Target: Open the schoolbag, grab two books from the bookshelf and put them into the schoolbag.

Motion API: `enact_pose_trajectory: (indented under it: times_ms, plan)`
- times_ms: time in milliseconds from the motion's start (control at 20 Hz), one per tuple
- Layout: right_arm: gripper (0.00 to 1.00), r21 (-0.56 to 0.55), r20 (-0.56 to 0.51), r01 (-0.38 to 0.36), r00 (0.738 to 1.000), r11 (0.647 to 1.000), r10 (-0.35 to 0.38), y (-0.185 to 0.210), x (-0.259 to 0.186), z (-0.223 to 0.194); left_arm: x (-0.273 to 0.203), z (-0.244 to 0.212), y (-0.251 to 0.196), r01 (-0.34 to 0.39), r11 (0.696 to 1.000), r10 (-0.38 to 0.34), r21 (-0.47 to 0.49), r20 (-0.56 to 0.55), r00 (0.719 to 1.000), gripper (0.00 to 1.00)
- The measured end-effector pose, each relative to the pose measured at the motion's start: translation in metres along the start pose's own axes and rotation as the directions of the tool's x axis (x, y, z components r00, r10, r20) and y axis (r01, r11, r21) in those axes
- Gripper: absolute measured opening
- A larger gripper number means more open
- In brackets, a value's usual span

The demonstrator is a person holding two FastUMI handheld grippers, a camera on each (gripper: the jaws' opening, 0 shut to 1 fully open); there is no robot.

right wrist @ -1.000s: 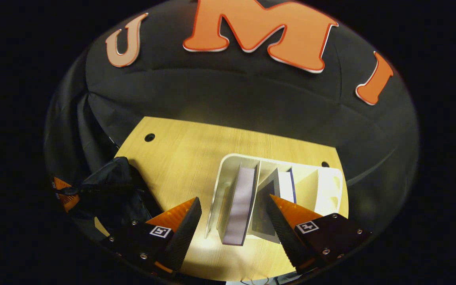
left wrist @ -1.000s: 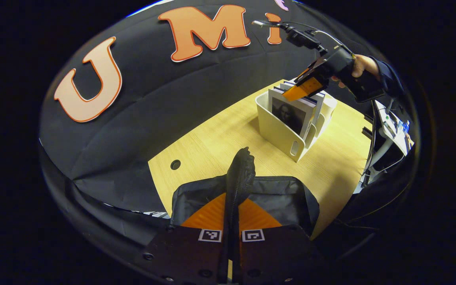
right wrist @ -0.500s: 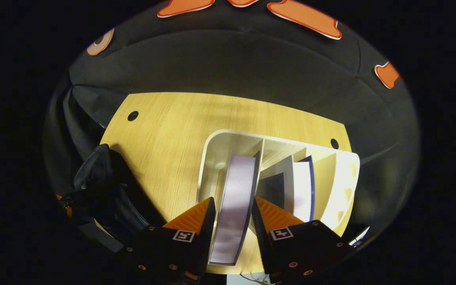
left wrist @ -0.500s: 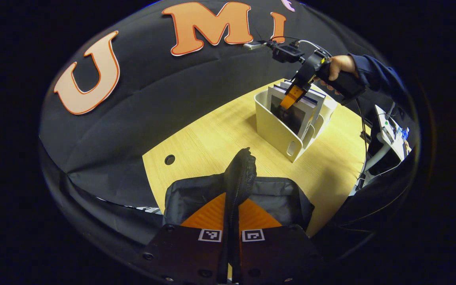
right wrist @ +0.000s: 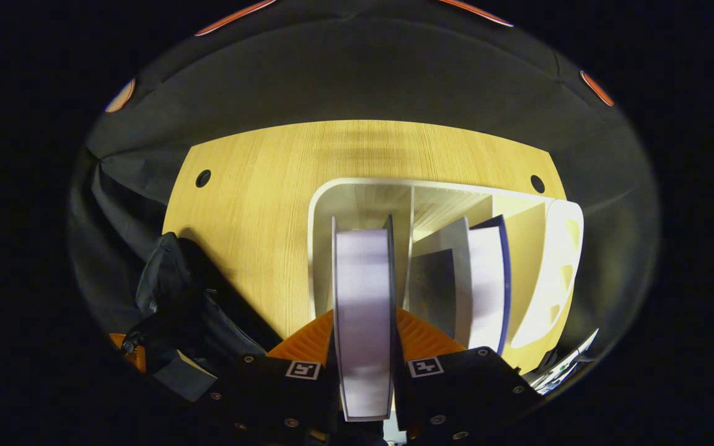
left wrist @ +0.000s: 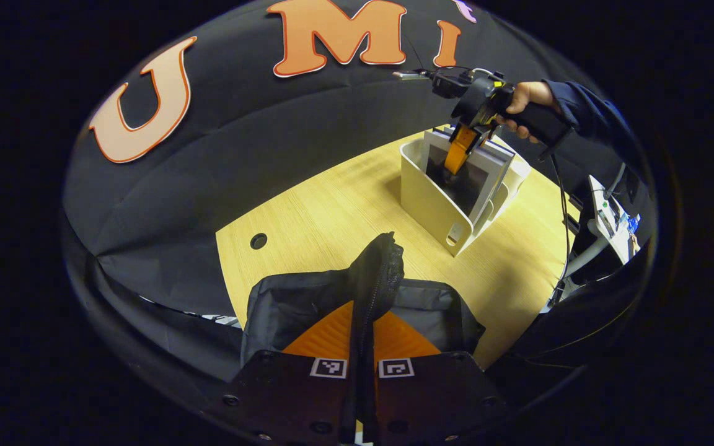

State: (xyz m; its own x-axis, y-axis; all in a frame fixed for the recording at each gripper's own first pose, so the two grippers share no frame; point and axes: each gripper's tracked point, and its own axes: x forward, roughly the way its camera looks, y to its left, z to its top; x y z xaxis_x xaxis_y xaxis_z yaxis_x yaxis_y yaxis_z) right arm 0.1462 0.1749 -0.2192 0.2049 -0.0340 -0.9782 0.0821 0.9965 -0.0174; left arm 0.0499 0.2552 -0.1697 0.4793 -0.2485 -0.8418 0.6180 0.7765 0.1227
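Right gripper [right wrist: 363,365]: both orange fingers pressed flat on the two covers of a thick book [right wrist: 363,310], clamped near its top edge. The book stands upright in the leftmost slot of the white bookshelf [right wrist: 357,189], nearest the bag. In the left gripper view the same gripper [left wrist: 459,155] comes down on the book [left wrist: 465,179] from above, a hand [left wrist: 527,99] on its handle.

Left gripper [left wrist: 363,347]: fingers narrow, pinched on the zipper edge of the black bag [left wrist: 307,297], holding that flap up. Judged: this keeps the mouth open for the drop.

Step in hand, judged: first book gripped, lift not yet made. Pull straight up along the slot until the lower edge is over the shelf's front wall, then carry toward the bag. A tilt sideways could jam the book on the divider right of it or drag the light shelf along the surface [right wrist: 258,204]. The grip is high on the book; it may swing once free, so move slowly.

Around the shelf: a second, thinner book [right wrist: 484,285] with a dark blue cover leans in the next slot to the right; the slot beyond it looks empty. The bag [right wrist: 177,310] sits left of the shelf, bare surface between. Cable holes lie behind the shelf. The raised flap partly covers the bag's mouth, the likeliest snag.
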Motion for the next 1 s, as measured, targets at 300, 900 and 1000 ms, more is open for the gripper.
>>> enact_pose_trajectory:
  times_ms: [300,900,1000]
  plan:
    - [0.36,0.005,0.068,-0.032,0.997,0.999,0.031,-0.014,-0.059,0.002,0.002,-0.002,-0.003,0.009,1.0,-0.009,-0.01,-0.002,1.0,0.05]
    - [0.36,-0.079,0.281,-0.182,0.939,0.98,0.197,0.004,-0.171,-0.038,-0.006,-0.001,-0.002,-0.005,0.997,0.006,-0.079,0.012,1.0,0.05]
    - [0.36,-0.087,0.313,-0.21,0.922,0.974,0.227,0.012,-0.179,-0.047,-0.009,0.003,0.0,-0.018,0.996,0.019,-0.091,0.016,1.0,0.05]
